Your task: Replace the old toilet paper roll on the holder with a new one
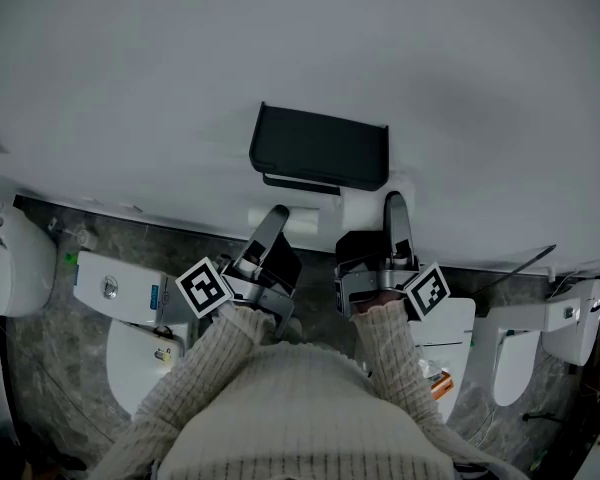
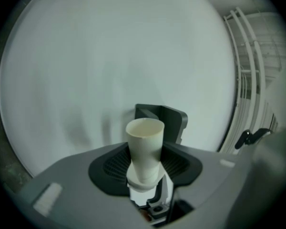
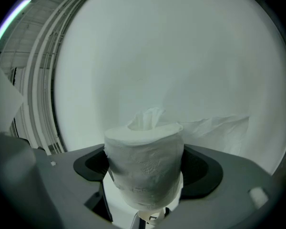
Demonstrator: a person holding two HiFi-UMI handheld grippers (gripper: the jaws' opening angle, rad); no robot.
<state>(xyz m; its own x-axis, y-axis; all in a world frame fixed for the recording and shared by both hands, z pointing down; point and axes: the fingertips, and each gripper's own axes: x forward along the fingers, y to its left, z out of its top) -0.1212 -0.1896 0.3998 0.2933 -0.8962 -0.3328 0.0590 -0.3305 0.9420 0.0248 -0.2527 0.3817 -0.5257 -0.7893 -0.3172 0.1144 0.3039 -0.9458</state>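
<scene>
While below holder (image 1: 320,149), left hand-held gripper (image 1: 277,216) tight on cardboard tube (image 2: 144,147), right hand-held gripper (image 1: 395,206) tight on roll (image 3: 144,168).

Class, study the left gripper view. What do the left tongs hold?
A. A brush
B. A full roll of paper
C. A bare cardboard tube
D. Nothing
C: the left tongs are closed on a bare tube with no paper on it, while the full roll sits in the right tongs.
</scene>
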